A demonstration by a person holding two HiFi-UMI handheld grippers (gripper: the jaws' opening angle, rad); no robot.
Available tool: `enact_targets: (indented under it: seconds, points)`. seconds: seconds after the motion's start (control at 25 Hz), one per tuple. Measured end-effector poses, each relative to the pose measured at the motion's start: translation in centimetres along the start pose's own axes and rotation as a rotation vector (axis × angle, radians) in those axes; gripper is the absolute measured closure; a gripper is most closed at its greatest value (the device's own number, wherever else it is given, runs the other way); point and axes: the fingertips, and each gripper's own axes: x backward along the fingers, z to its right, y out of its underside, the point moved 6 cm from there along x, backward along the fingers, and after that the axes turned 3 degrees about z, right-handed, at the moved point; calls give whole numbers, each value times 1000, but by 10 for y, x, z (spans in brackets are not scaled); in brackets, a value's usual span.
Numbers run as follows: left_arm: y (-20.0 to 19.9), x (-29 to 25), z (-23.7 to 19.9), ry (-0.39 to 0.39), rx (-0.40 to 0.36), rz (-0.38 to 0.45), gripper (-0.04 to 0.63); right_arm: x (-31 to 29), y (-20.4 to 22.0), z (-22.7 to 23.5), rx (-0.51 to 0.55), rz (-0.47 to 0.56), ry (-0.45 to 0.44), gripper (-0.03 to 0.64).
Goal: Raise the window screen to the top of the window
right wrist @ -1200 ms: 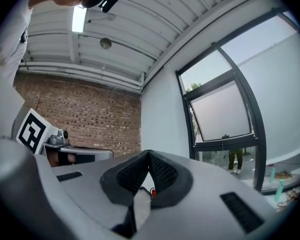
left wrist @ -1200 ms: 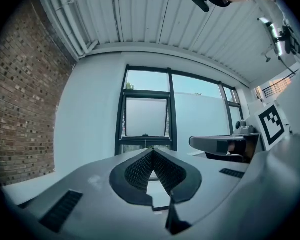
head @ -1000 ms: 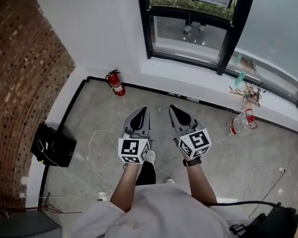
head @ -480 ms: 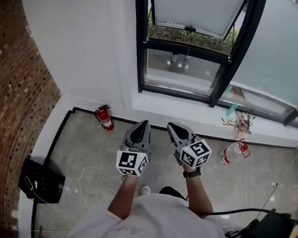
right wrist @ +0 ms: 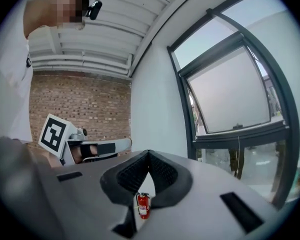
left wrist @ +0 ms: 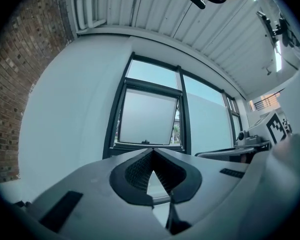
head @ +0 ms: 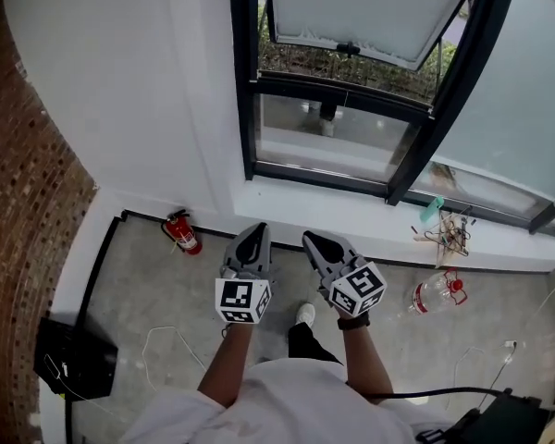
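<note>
Window (head: pixel 337 87) closer than second ago; our left gripper (head: pixel 255 232), right gripper (head: pixel 312 240) clenched, empty; window ahead, extinguisher (head: pixel 182 233) left of left gripper.

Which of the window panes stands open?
The upper frosted pane, tilted outward; the clear pane below and the wide frosted pane sit flush.

Left tongs (head: pixel 254 232) closed, right tongs (head: pixel 312 240) closed
</note>
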Motion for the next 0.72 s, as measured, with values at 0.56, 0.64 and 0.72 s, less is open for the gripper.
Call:
enact_targets:
  seconds: [0.56,0.64,0.72]
  points:
    - [12,-254,3,-3,13,40,597,-57,-39,234,135,74,125,617]
    - [21,-274,12,27,20,27,597,-55,-29,260,104,72,160,617]
    - [32,-300,14,55,13,-4,597,-60,-19,287,56,70,192,617]
